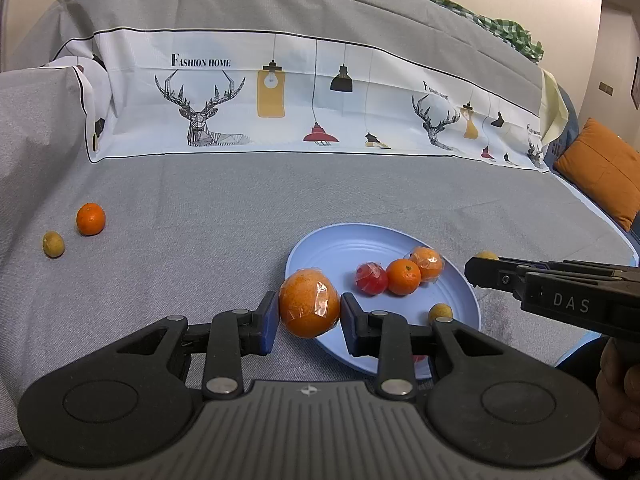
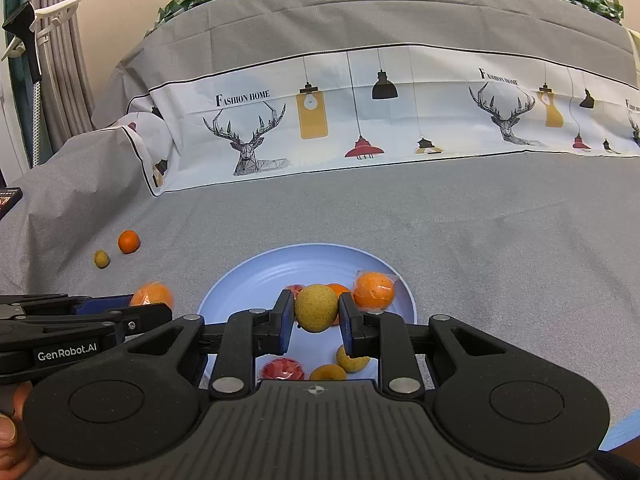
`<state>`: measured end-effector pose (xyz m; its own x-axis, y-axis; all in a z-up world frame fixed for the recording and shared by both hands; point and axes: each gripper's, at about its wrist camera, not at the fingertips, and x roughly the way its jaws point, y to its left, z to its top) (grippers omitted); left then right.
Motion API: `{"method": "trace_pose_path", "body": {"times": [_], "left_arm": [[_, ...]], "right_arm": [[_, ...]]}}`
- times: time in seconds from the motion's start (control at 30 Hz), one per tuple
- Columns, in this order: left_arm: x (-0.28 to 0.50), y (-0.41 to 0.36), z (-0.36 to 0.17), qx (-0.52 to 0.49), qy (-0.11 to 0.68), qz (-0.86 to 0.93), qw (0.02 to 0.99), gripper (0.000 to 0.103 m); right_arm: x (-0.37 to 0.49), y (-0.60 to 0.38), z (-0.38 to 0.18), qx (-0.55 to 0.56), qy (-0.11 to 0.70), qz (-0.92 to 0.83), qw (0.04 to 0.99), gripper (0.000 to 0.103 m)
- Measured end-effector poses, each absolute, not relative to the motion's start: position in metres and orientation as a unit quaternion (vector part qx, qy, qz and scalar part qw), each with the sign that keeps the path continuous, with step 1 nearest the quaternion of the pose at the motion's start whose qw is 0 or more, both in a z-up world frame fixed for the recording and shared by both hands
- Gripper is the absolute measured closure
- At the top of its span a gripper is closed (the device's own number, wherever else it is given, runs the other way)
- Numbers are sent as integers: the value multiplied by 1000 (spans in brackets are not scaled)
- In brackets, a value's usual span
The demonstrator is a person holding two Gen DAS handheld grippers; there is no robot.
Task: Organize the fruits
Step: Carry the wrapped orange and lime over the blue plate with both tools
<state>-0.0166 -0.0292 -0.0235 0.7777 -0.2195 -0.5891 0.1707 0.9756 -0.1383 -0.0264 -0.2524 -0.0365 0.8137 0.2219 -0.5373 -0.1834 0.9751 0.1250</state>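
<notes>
A grey cloth (image 1: 200,200) covers the couch, its backrest crossed by a white printed band (image 1: 280,92) of stag heads and hanging lamps lettered "Fashion Home". On the seat sits a pale blue plate (image 1: 344,240). From my remote station I see the left gripper (image 1: 309,312) closed on a large orange wrapped in plastic film (image 1: 309,305), both blue pads pressed to its sides, held over the plate's near-left rim. The right gripper (image 2: 316,316) is clamped on a small yellow-brown round fruit (image 2: 316,307), held above the middle of the plate.

On the plate, in the left wrist view, lie a wrapped red fruit (image 1: 372,278), a bare small orange (image 1: 403,277) touching it, and a wrapped orange (image 1: 427,263) just behind; a second yellow-brown fruit (image 1: 440,314) rests near the plate's near edge. The right wrist view also shows a wrapped red piece (image 2: 281,369) and another orange fruit (image 2: 328,372) at the near rim, partly hidden by my gripper.

Well apart to the left, on the bare cloth, a loose small orange (image 1: 91,219) sits just beside a small yellow-green fruit (image 1: 53,244), both off the plate.
</notes>
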Motion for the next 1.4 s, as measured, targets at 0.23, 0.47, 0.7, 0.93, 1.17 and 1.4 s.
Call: {"method": "trace_pose_path", "body": {"times": [0.23, 0.47, 0.7, 0.93, 1.17, 1.4], "left_arm": [[-16, -31, -24, -37, 317, -105, 942, 67], [-16, -31, -24, -37, 316, -105, 942, 67], [-16, -33, -24, -37, 316, -106, 942, 67], [-11, -39, -27, -33, 319, -110, 941, 67], [-7, -38, -32, -32, 322, -114, 939, 67], [-7, -38, -33, -31, 321, -122, 939, 67]], "right_arm": [[-27, -252, -37, 34, 286, 106, 952, 78], [-26, -252, -37, 33, 286, 106, 952, 78], [-26, -252, -38, 34, 287, 105, 952, 78], [-20, -247, -41, 32, 291, 106, 950, 78], [-15, -246, -45, 30, 294, 106, 950, 78], [-15, -245, -47, 27, 295, 106, 949, 78]]}}
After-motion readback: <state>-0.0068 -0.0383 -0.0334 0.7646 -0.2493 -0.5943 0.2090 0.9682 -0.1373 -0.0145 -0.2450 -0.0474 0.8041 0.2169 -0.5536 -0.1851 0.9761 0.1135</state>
